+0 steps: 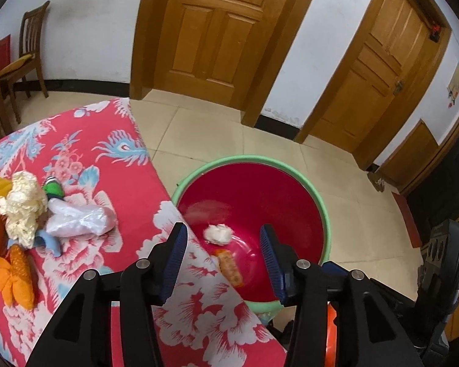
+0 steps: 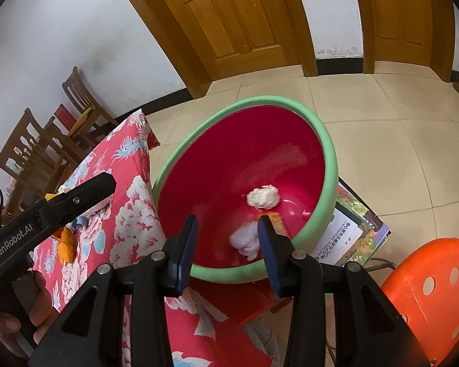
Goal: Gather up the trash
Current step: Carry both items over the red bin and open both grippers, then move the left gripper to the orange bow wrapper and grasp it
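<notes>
Both grippers gape, holding nothing — left gripper (image 1: 223,244), right gripper (image 2: 226,235); ahead, the glossy red basin (image 2: 327,153) holds crumpled tissue (image 2: 263,197); leftward, crinkled plastic (image 1: 79,218) on floral cloth (image 1: 113,153).

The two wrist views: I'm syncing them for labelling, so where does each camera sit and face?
Left wrist: on the left tool, open, looking down over the floral red tablecloth into the green-rimmed red plastic basin.
Right wrist: on the right tool, open above the basin; the left tool shows.
Shared: basin, crumpled white paper ball.
</notes>
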Motion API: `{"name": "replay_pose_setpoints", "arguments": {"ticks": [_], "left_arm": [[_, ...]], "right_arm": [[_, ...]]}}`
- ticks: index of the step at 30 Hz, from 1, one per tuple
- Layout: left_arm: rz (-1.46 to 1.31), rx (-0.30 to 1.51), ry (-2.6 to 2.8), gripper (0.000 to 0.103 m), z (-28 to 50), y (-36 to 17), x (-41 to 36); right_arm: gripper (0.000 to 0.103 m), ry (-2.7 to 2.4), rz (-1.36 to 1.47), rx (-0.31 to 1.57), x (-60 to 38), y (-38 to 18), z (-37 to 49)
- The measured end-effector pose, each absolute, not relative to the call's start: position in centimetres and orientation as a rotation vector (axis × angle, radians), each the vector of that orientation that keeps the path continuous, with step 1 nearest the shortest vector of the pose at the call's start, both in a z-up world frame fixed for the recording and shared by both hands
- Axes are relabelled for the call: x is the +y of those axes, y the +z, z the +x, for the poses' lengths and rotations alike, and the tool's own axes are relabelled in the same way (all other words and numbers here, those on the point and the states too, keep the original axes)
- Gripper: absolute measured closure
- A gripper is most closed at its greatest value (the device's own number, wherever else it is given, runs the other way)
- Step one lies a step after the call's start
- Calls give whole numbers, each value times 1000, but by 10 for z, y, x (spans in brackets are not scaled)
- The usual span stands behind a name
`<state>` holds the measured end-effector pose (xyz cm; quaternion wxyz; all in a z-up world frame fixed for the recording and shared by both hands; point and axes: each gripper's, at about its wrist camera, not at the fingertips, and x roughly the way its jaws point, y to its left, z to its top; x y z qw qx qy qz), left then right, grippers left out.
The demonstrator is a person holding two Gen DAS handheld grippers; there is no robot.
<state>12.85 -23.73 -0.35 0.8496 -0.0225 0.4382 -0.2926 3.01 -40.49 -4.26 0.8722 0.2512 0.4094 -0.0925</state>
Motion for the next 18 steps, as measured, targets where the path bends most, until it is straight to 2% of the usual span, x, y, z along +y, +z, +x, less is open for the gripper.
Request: {"name": "replay_pose_setpoints", "arguments": {"ticks": [18], "left_arm": [[-84, 882, -446, 52, 118, 10, -162]], "right_arm": [[50, -161, 521, 832, -388, -29, 26]]}}
